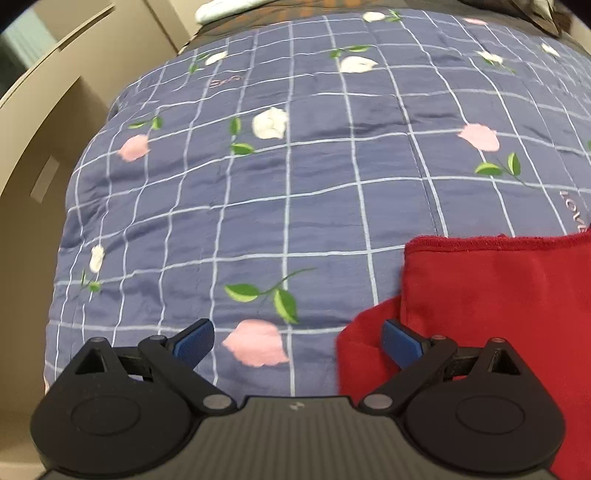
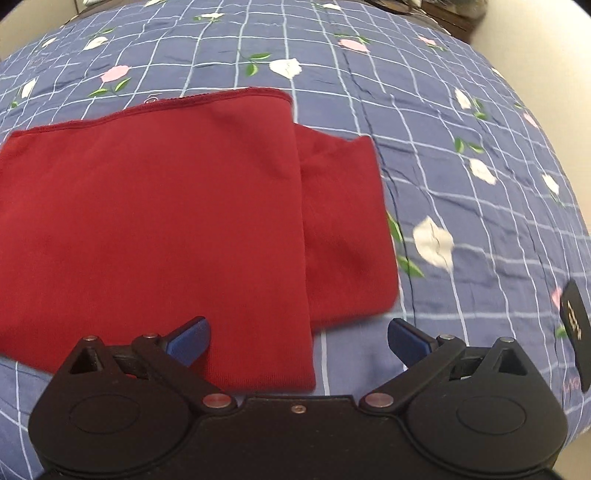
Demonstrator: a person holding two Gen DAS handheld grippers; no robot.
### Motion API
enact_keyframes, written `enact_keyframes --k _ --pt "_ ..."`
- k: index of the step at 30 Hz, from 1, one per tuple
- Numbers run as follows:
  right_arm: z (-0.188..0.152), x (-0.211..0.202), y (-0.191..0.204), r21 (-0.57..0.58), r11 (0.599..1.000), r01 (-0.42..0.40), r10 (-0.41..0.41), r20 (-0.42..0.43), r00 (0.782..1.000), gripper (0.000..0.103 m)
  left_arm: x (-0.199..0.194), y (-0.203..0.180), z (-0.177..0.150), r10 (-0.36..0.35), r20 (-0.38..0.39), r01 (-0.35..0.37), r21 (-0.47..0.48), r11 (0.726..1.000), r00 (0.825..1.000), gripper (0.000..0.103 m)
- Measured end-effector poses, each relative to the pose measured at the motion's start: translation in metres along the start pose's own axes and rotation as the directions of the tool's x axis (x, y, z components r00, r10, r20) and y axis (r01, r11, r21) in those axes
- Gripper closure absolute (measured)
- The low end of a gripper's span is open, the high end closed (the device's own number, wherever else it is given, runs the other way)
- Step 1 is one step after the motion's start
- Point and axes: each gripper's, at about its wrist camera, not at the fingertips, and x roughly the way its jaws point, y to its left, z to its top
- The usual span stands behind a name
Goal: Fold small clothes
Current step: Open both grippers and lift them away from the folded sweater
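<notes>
A red garment [image 2: 155,221] lies folded flat on the blue checked quilt [image 2: 461,147], with a narrower folded layer sticking out on its right side [image 2: 343,229]. In the left wrist view the same red garment [image 1: 491,295] fills the lower right. My left gripper [image 1: 297,341] is open and empty, its right fingertip [image 1: 400,341] over the garment's left edge. My right gripper [image 2: 297,341] is open and empty above the garment's near right corner, its left fingertip [image 2: 188,341] over the red cloth.
The quilt [image 1: 258,203] has a flower print and covers a bed. Beige cabinet panels [image 1: 44,110] stand beside the bed on the left. A black object [image 2: 576,332] lies at the right edge. A white cloth [image 1: 225,7] lies at the far end.
</notes>
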Motion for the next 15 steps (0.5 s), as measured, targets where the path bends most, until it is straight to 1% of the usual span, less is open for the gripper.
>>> enact_keyframes --k 6,9,15 --pt "-0.009 -0.021 -0.001 0.071 0.997 -0.034 0.032 0.03 0.999 0.001 -0.036 -0.003 -0.018 -0.035 0.016 0.036 -0.058 0.998 0.999 0.001" --pt "-0.007 -0.037 -0.002 0.104 0.993 -0.056 0.05 0.056 0.997 0.001 -0.064 -0.009 -0.034 -0.068 0.027 0.07 -0.106 0.992 0.997 0.001" --pt "-0.005 -0.08 -0.01 0.173 0.979 -0.105 0.089 0.101 0.991 0.001 -0.127 -0.029 -0.074 -0.125 0.048 0.132 -0.187 0.973 0.991 0.0"
